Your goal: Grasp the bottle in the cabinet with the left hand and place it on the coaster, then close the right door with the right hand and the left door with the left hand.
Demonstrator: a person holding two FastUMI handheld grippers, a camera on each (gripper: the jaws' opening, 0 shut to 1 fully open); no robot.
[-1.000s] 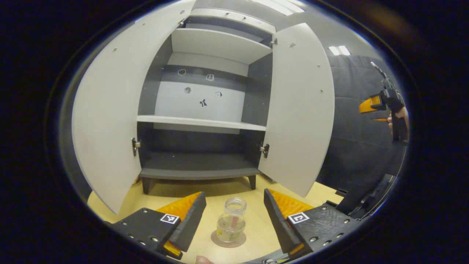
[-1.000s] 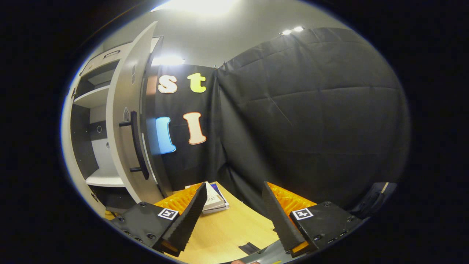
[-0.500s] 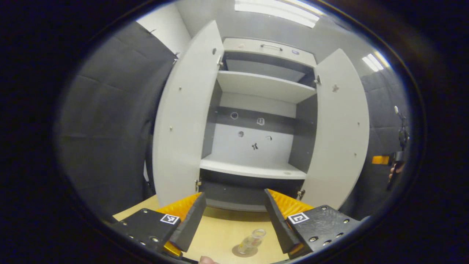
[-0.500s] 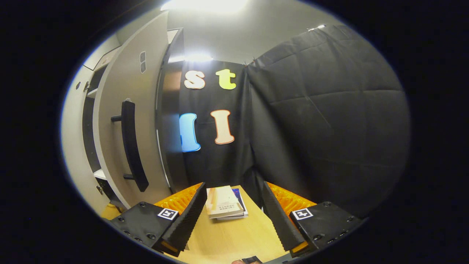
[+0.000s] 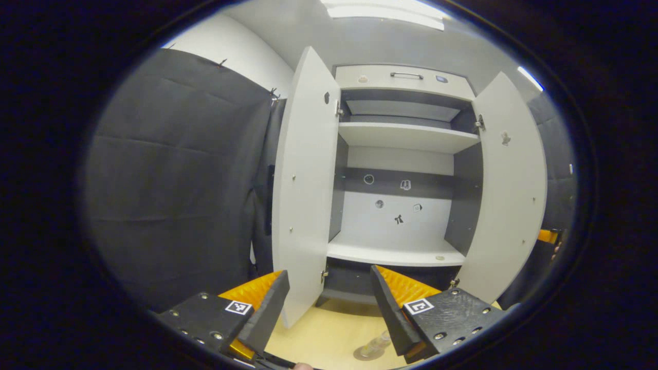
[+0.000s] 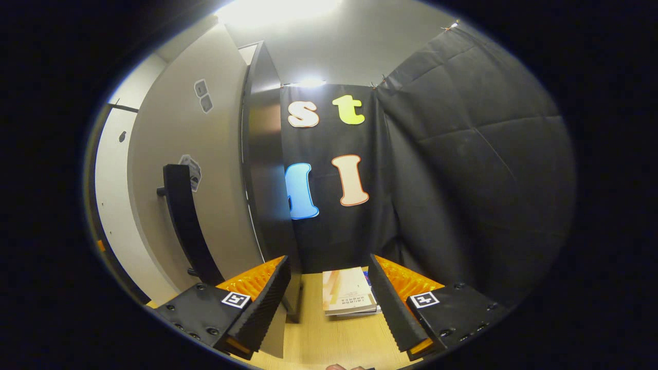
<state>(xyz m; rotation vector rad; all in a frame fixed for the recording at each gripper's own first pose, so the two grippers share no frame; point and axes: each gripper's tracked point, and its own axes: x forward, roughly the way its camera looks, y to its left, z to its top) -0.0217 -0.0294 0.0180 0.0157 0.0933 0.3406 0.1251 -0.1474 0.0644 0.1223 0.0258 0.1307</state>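
In the left gripper view the clear bottle [image 5: 377, 343] stands on a round coaster [image 5: 366, 353] on the wooden table, low in the picture beside my right finger. My left gripper [image 5: 329, 313] is open and holds nothing. Beyond it the white cabinet [image 5: 403, 205] has both doors open, the left door [image 5: 304, 190] and the right door [image 5: 509, 200]. In the right gripper view my right gripper [image 6: 329, 308] is open, close to the outer face of the right door [image 6: 205, 180] and its black handle [image 6: 185, 226]. The other gripper [image 5: 548, 236] peeks out past the right door.
A stack of books [image 6: 348, 292] lies on the table [image 6: 329, 339] by the cabinet's side wall [image 6: 267, 174]. Black cloth walls stand left of the cabinet [image 5: 180, 190] and behind the books. The cabinet shelves [image 5: 396, 254] hold nothing.
My left gripper has pulled back and swung left, so the bottle on the coaster slid to the lower right. My right gripper has moved nearer the right door's outer face.
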